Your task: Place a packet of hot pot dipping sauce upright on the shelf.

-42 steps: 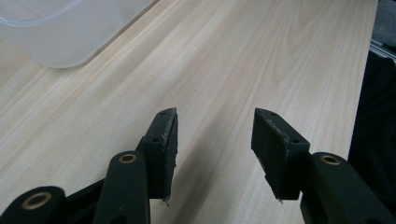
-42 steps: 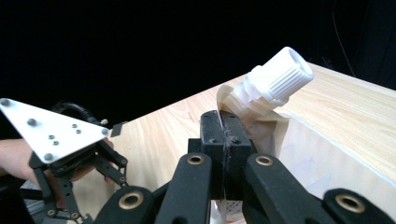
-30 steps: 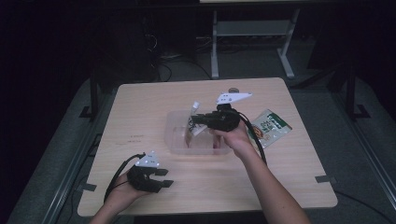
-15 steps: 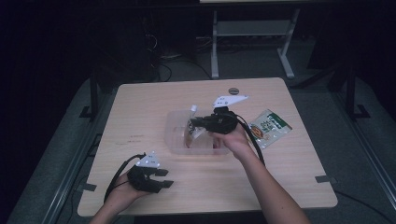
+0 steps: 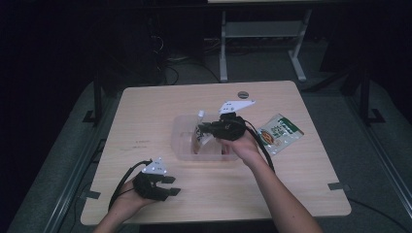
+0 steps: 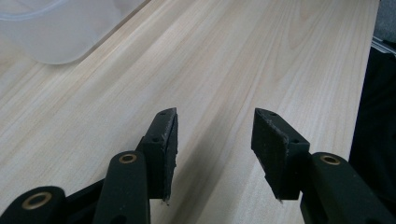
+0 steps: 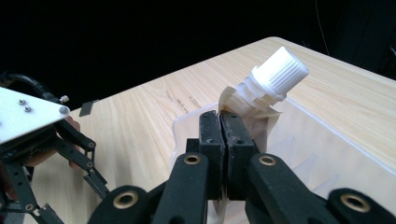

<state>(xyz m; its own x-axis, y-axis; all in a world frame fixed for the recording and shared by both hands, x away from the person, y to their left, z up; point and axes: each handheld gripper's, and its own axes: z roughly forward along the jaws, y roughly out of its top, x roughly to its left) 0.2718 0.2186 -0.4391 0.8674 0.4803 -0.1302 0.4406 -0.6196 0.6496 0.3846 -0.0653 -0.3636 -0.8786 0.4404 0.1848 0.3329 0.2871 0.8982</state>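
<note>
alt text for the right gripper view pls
The right gripper, jaws pressed together, pinches a pale spouted pouch with a white ribbed cap above a clear plastic bin on a light wooden table.

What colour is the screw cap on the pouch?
White, ribbed screw cap on the pouch; clearest in the right gripper view.

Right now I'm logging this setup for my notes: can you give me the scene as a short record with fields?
surface: wooden table
container: clear plastic bin
right gripper: shut on spouted pouch over the bin
pouch cap: white, ribbed
left gripper: open, holds nothing, at the table's near left
other item: green snack packet, lying right of the bin
</note>
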